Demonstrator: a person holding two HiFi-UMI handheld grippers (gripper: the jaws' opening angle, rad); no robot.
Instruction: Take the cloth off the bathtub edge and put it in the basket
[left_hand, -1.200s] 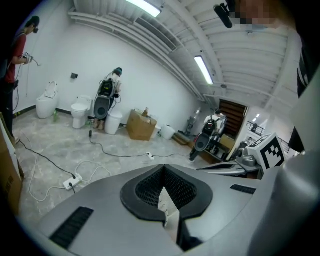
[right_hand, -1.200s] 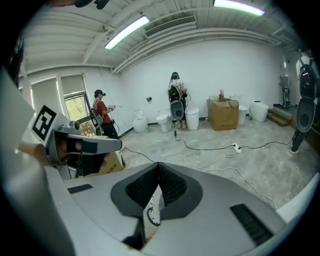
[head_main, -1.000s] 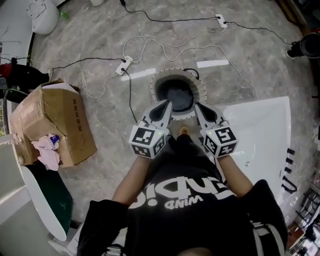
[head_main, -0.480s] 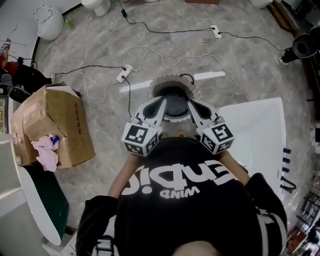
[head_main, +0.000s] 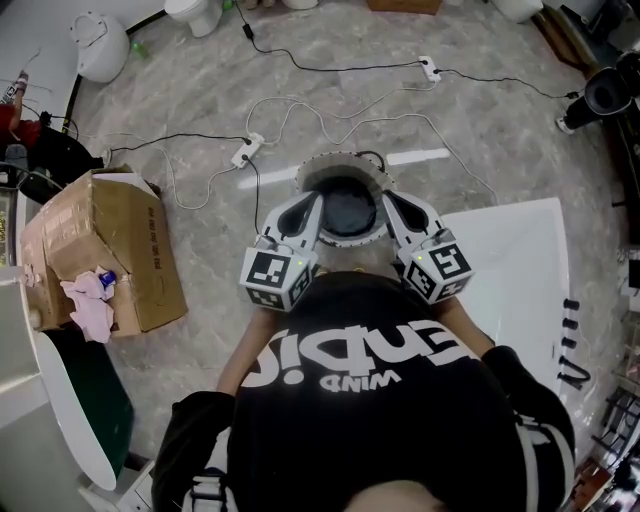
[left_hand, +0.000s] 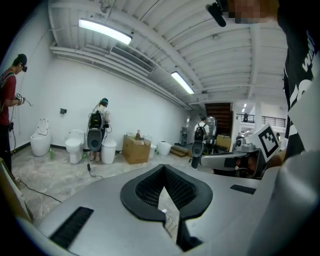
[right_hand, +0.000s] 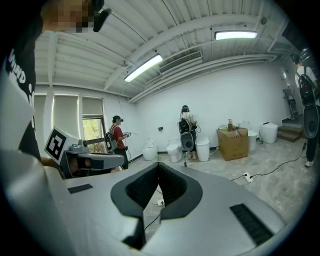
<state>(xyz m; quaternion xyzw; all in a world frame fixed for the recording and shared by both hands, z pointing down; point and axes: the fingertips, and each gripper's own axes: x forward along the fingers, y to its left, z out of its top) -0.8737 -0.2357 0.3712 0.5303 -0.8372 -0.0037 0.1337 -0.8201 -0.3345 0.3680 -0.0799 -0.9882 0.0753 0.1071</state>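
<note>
A round basket (head_main: 308, 173) with a pale rim stands on the marble floor, and a dark grey cloth (head_main: 347, 210) lies inside it. Both grippers are held level in front of the person's chest, above the basket's near side. My left gripper (head_main: 312, 203) is shut, its dark pads (left_hand: 145, 187) meeting with nothing between them. My right gripper (head_main: 392, 203) is shut and empty too, its pads (right_hand: 172, 185) closed together. The white bathtub (head_main: 520, 260) lies at the right; no cloth shows on its visible edge. Each gripper view looks out across the room, not at the basket.
An open cardboard box (head_main: 110, 240) holding a pink rag (head_main: 90, 300) stands at the left. Cables and power strips (head_main: 245, 150) trail over the floor beyond the basket. Toilets (left_hand: 75, 147), a brown box (right_hand: 232, 142) and several people stand along the far wall.
Both grippers have drawn back closer to the person's chest, still shut. The head view has shifted, so the basket sits a little higher in the picture.
</note>
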